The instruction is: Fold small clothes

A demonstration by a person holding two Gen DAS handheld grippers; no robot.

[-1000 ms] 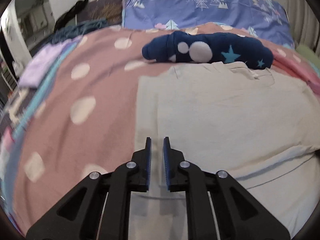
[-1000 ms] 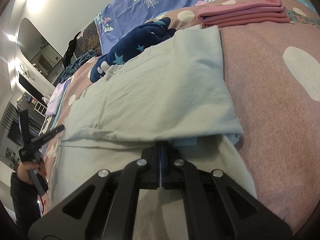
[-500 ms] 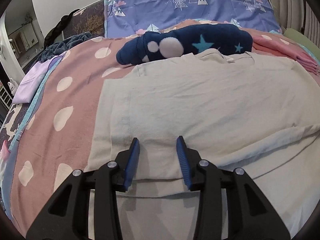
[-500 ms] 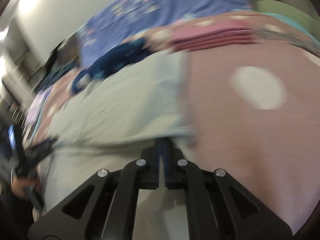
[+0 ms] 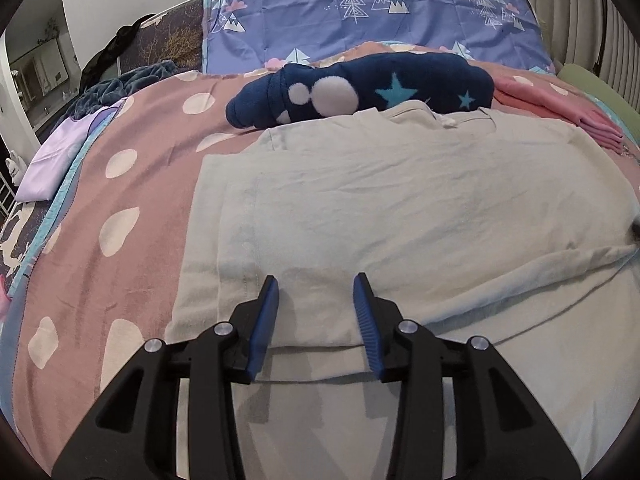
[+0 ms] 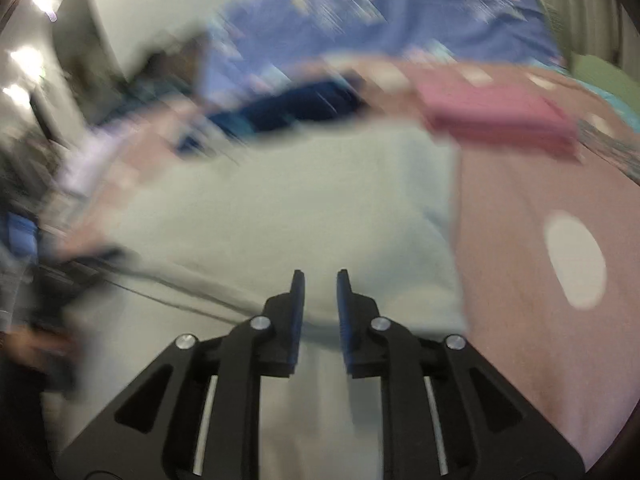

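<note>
I am releasing the folded pale shirt at twelve o'clock: left gripper half-open, right gripper opening, both empty.

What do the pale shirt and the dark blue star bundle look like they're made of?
The pale shirt looks like thin matte cotton jersey: fine creases and a stitched seam show. The dark blue star bundle looks like fleece or plush: its surface is fuzzy and its printed dots have soft edges. Neither is certain from looks alone.

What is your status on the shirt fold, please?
Left gripper open, right gripper opening, both empty. Pale shirt part folded on bedspread. Navy plush at collar, clear.
</note>
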